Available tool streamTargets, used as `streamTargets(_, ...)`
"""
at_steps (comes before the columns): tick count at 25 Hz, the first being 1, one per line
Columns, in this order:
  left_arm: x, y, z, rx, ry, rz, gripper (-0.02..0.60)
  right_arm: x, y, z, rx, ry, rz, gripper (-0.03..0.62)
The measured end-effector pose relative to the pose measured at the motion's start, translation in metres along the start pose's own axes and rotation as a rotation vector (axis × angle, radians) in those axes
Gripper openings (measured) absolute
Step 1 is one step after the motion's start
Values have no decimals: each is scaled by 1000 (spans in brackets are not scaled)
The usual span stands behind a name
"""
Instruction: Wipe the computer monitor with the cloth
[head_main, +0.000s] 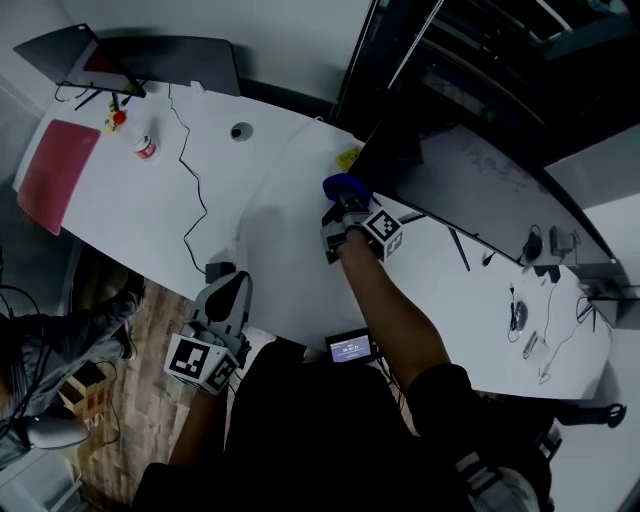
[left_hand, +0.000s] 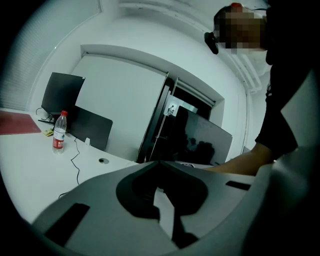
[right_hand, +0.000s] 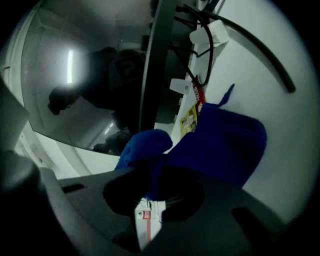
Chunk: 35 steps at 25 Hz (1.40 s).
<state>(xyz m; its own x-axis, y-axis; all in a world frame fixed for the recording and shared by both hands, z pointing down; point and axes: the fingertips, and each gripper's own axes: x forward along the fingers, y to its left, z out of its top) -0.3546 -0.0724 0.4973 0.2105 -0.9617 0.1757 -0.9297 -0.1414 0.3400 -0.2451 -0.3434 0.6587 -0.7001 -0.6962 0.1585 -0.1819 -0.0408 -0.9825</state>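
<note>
Bunching between the closed jaws of the right tongs (head_main: 340, 207) (right_hand: 156, 172), the blue cloth (head_main: 346, 187) (right_hand: 220, 145) is held just beside the left edge of the monitor (head_main: 470, 170) (right_hand: 85, 85), toward the far edge of the desk (head_main: 270, 225). The left tongs (head_main: 230, 290) (left_hand: 157, 165) are seen at the desk's near edge, the 2 jaws together, nothing held.

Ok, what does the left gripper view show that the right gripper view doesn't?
Only the left gripper view: a red-capped water bottle, a red mat, a thin black cable and the person's forearm. Only the right gripper view: the blue cloth clamped in the right gripper, and a small yellow item beside it. Both: the monitor and the white desk.
</note>
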Motion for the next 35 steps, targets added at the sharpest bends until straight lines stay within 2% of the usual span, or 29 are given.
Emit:
streamTargets(8, 5, 3, 2, -10, -9, 0, -6, 15, 8, -11, 0, 37, 7, 67)
streamTargets(15, 0, 6, 4, -1, -25, 7, -6, 26, 36, -2, -8, -21, 36, 67)
streamTargets(35, -6, -7, 34, 58, -98, 2, -6, 12, 129, 8, -6, -38, 200, 67)
